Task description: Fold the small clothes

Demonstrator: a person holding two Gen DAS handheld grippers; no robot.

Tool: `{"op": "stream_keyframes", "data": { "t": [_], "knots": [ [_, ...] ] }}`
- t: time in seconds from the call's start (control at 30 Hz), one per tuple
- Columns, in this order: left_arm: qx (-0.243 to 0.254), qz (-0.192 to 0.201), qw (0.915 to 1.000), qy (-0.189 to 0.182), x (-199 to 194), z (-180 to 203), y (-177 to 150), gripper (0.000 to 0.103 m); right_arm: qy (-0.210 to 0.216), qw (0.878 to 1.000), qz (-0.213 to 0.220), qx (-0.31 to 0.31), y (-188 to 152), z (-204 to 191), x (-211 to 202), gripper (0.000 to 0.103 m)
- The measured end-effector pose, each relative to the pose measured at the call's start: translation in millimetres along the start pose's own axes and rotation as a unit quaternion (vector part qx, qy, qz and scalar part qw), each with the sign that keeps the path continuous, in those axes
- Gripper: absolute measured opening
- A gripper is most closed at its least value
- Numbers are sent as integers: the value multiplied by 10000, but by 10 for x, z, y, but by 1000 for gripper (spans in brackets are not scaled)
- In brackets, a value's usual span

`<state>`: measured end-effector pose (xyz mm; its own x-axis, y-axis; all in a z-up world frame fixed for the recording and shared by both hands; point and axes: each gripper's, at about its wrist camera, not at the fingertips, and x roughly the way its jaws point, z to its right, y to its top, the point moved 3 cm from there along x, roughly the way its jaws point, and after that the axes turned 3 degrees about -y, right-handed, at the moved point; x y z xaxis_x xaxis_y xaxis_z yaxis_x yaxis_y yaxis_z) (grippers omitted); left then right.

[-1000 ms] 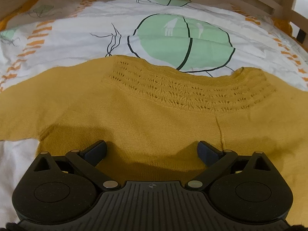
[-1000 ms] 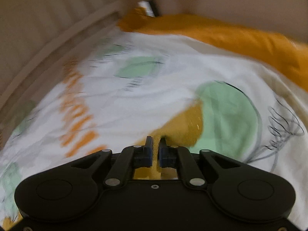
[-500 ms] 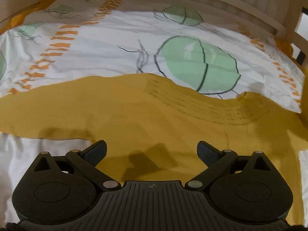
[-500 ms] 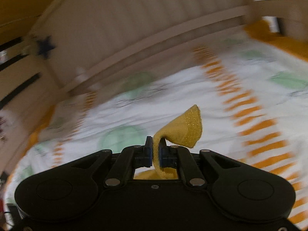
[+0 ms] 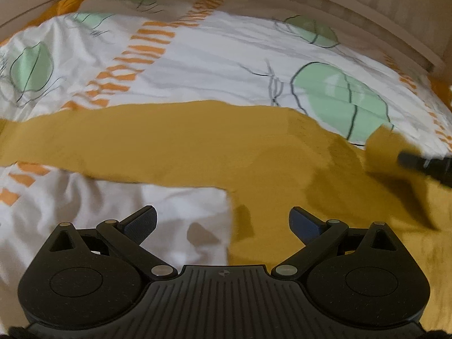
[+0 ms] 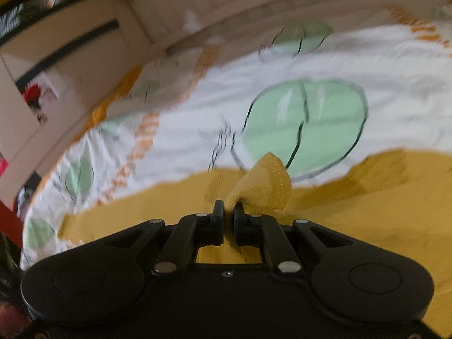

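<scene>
A mustard-yellow knit sweater (image 5: 197, 147) lies spread on the patterned bed cover (image 5: 214, 65), one sleeve stretching left. My left gripper (image 5: 223, 223) is open and empty, hovering over the sweater's lower left edge by the armpit. My right gripper (image 6: 228, 212) is shut on the cuff end of the other sleeve (image 6: 265, 180) and holds it lifted above the sweater body (image 6: 367, 212). In the left wrist view the right gripper (image 5: 423, 163) shows at the far right with the sleeve end (image 5: 381, 147) in it.
The bed cover is white with green circles and orange stripes. A wooden bed rail (image 5: 310, 2) runs along the far side. A wall with dark-handled furniture (image 6: 56, 42) stands at the left in the right wrist view.
My right gripper has swung the pinched sleeve end from off the side back over the sweater body. My left gripper has shifted left, so it now sits over the sweater's left edge.
</scene>
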<state>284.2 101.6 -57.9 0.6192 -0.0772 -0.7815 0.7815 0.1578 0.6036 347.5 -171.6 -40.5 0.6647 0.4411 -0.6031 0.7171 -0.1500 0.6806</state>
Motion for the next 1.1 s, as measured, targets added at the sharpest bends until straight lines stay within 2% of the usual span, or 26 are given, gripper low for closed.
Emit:
{"op": "stream_keyframes", "data": {
  "t": [0.03, 0.1, 0.13, 0.17, 0.2, 0.23, 0.37, 0.47, 0.57, 0.63, 0.73, 0.87, 0.97, 1.1],
  "knots": [
    [-52, -18, 10000, -10, 7, -28, 4, 101, -11, 10000, -38, -41, -59, -41, 14, 21],
    [-135, -40, 9999, -69, 13, -62, 10, 101, -17, 9999, -103, -123, -177, -84, 84, 24],
    [-168, -49, 9998, -109, 20, -58, 18, 101, 25, 9998, -137, -151, -227, -99, 101, 31],
    [-185, -56, 9997, -141, 23, -51, 17, 101, 65, 9997, -157, -168, -269, -105, 98, 40],
    [-185, -56, 9996, -189, 31, -47, 18, 101, 116, 9996, -158, -191, -296, -101, 79, 58],
    [-182, -61, 9994, -284, 43, -12, 30, 101, 147, 9995, -150, -218, -318, -102, 59, 71],
    [-190, -88, 9975, -670, 83, 145, 55, 101, 142, 9990, -28, -420, -338, -16, -148, 73],
    [-124, -146, 9953, -948, 150, 337, 84, 101, 41, 9994, 91, -338, -323, 164, -342, 79],
    [26, -234, 9942, -1052, 228, 540, 75, 101, -145, 9995, 254, -109, -313, 421, -575, 84],
    [158, -305, 9931, -1120, 285, 682, 53, 101, -364, 9986, 392, -53, -322, 576, -711, 91],
    [284, -428, 9919, -1161, 391, 842, 27, 101, -738, 9955, 593, -53, -352, 766, -900, 98],
    [335, -566, 9918, -1092, 530, 954, -19, 101, -1128, 9903, 797, -158, -412, 926, -1062, 101],
    [318, -688, 9919, -1018, 604, 989, -52, 100, -1112, 9899, 876, -105, -422, 1016, -1100, 102],
    [393, -725, 9925, -906, 669, 1039, -115, 100, -892, 9932, 741, 47, -366, 1138, -1075, 102]
  ]
}}
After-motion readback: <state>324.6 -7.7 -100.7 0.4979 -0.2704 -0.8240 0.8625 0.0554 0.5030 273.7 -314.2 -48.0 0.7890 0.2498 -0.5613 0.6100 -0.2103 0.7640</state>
